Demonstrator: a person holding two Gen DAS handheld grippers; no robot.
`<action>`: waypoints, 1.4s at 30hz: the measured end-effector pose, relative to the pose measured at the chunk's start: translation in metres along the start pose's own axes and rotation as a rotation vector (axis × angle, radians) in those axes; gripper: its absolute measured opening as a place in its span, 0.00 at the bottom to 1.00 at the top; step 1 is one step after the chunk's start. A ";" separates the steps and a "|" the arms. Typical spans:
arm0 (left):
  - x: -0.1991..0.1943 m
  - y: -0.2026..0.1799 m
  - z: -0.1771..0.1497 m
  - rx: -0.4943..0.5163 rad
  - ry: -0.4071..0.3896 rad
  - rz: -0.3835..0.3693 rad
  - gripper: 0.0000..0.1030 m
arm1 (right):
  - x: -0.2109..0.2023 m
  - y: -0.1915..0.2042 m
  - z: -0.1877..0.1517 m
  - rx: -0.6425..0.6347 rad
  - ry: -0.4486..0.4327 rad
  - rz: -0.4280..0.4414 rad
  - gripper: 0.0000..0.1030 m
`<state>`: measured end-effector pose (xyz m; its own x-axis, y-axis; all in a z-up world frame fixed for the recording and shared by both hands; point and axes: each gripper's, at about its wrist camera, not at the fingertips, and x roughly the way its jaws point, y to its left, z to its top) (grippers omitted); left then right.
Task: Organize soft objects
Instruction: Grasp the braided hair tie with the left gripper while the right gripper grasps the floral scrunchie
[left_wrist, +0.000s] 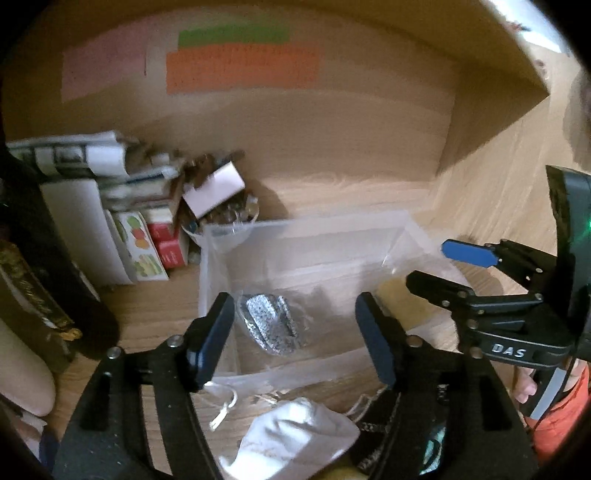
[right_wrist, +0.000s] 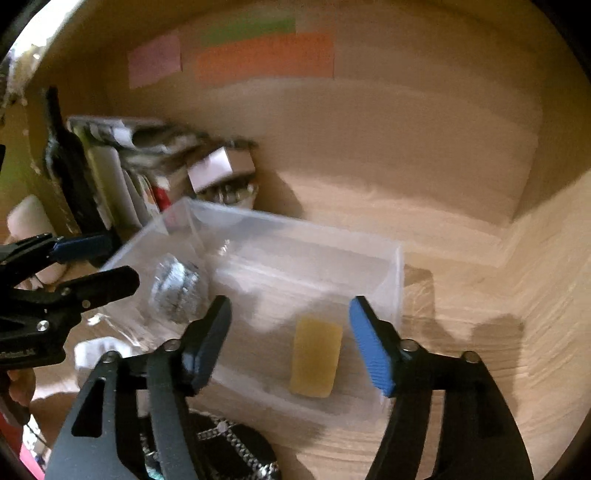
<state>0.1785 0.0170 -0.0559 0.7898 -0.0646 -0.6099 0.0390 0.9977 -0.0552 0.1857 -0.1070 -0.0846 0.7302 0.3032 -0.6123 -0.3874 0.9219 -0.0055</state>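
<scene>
A clear plastic bin (left_wrist: 221, 266) (right_wrist: 395, 280) stands on the wooden surface. Inside lie a silver speckled soft item (left_wrist: 271, 323) (right_wrist: 173, 288) and a yellow sponge (right_wrist: 316, 358). My left gripper (left_wrist: 295, 339) is open and empty, hovering over the bin's near side above the silver item. My right gripper (right_wrist: 290, 343) is open and empty, over the bin just left of the sponge; it also shows in the left wrist view (left_wrist: 428, 266). A white cloth mask (left_wrist: 295, 439) lies in front of the bin, and a black patterned fabric (right_wrist: 229, 446) lies beside it.
Boxes, cartons and papers (left_wrist: 122, 221) are stacked at the back left, with a cup of small items (left_wrist: 229, 218). A cardboard wall with coloured labels (left_wrist: 240, 62) stands behind. The wooden surface (right_wrist: 480, 295) extends to the right.
</scene>
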 end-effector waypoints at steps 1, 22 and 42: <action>-0.009 -0.002 0.000 0.003 -0.018 0.003 0.70 | -0.012 0.002 0.001 -0.002 -0.029 0.000 0.67; -0.077 -0.007 -0.085 -0.052 -0.009 0.017 0.97 | -0.101 0.030 -0.083 -0.005 -0.113 -0.023 0.81; -0.062 -0.014 -0.153 -0.109 0.115 -0.061 0.37 | -0.078 0.012 -0.157 0.159 0.068 -0.026 0.72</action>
<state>0.0354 0.0040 -0.1379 0.7123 -0.1332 -0.6891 0.0133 0.9842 -0.1765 0.0358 -0.1570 -0.1613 0.6970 0.2667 -0.6656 -0.2712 0.9574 0.0996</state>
